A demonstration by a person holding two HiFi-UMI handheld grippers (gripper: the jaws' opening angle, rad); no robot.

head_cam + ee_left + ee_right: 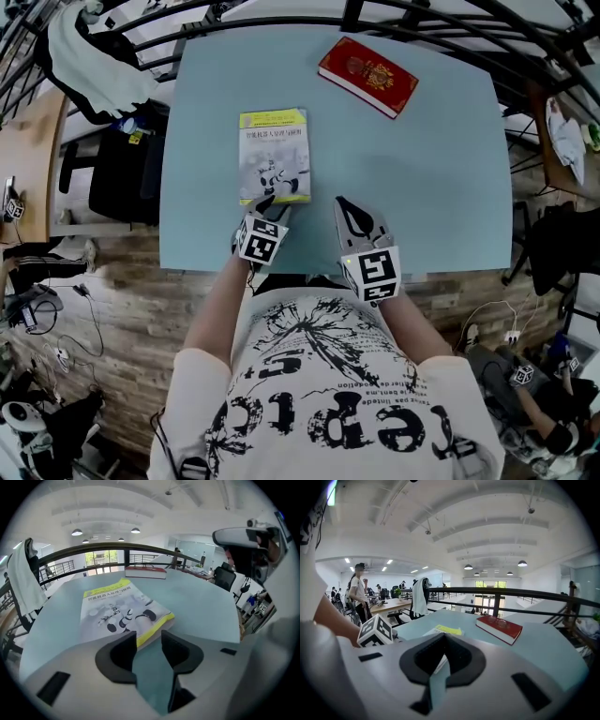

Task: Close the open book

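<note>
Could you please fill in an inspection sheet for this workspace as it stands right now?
Surface: light blue table, carrying only two books.
Job's things: yellow-covered book lies closed, cover up, near the person's edge.
Clutter: red book, closed, toward the far right.
Grippers: left gripper open, jaws apart at that book's near corner, not pressing it; right gripper shut, empty, over the table beside it.
Cables: loose cables on the wooden floor left of the table.
Surroundings: black railing behind the table, white cloth hung over it.
</note>
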